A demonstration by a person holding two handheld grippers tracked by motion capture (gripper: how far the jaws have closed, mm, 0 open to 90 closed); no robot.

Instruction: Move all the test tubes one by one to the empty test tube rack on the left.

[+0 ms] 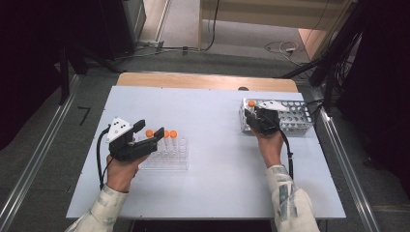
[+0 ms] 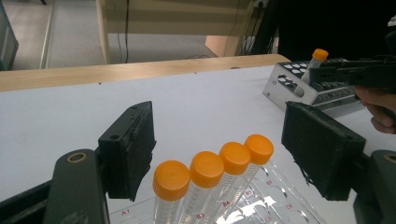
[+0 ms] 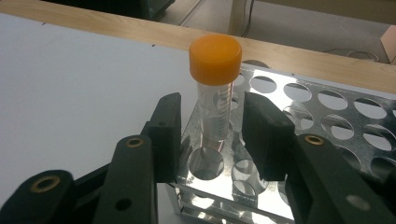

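Note:
A clear tube with an orange cap (image 3: 215,60) stands upright in a corner hole of the metal rack (image 3: 327,107) at the table's back right. My right gripper (image 3: 210,130) has a jaw on each side of that tube, with a small gap showing on both sides. From above, this gripper (image 1: 254,113) sits at the rack's left end, just below the cap (image 1: 251,103). My left gripper (image 2: 224,140) is open, its jaws wide apart either side of several orange-capped tubes (image 2: 205,170) in a clear plastic rack (image 1: 167,159).
The metal rack (image 1: 295,113) has many empty holes. A white board (image 1: 212,193) covers the table, with a wooden edge (image 1: 203,79) at the back. Cables trail from both grippers toward the near edge.

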